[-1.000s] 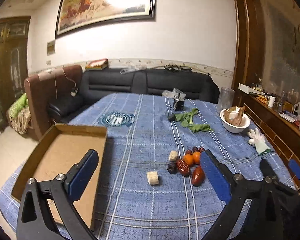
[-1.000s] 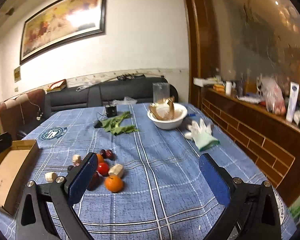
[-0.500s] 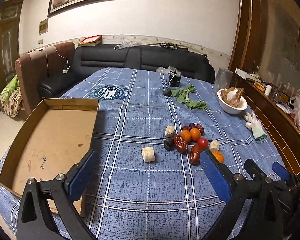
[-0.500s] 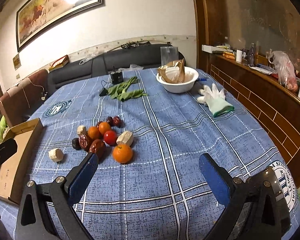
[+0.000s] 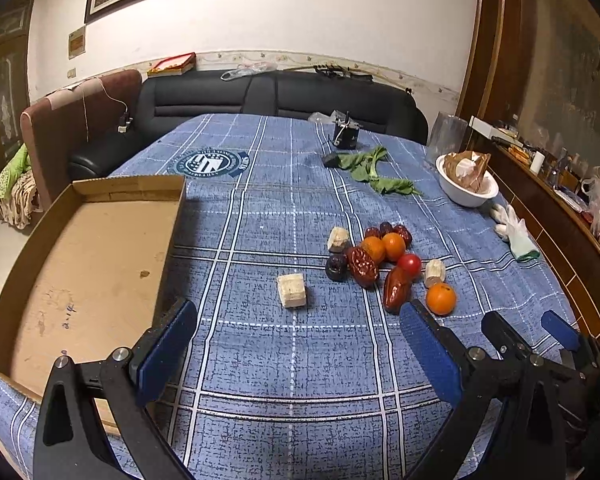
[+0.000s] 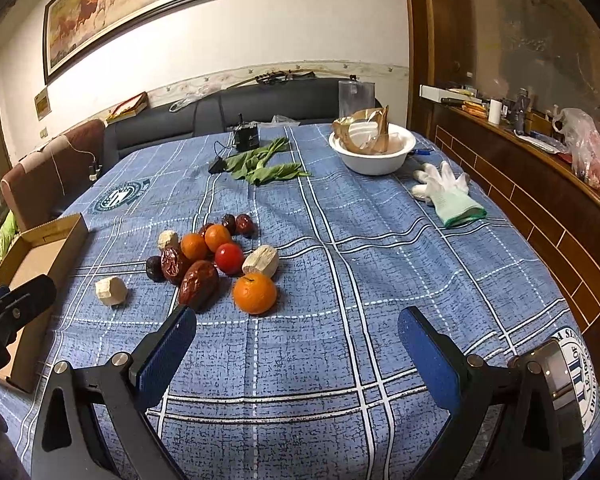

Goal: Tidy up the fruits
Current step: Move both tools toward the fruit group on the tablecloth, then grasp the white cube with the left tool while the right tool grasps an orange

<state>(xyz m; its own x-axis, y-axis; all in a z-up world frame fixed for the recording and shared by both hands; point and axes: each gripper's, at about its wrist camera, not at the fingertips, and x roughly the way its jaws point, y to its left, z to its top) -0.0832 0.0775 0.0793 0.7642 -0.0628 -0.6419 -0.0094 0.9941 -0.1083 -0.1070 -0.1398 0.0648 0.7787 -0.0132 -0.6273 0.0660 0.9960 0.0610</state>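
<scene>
Left gripper [image 5: 296, 354] and right gripper [image 6: 296, 350] hanging wide open, gripping nothing, fruit pile [image 6: 216, 258] lying mid-frame, cardboard tray [image 5: 80, 264] sitting at left.

Black plastic tongs [image 5: 296, 350], triangular cut-outs in the arms, blue textured pads [image 6: 168, 354], silver screws at the joints.
</scene>
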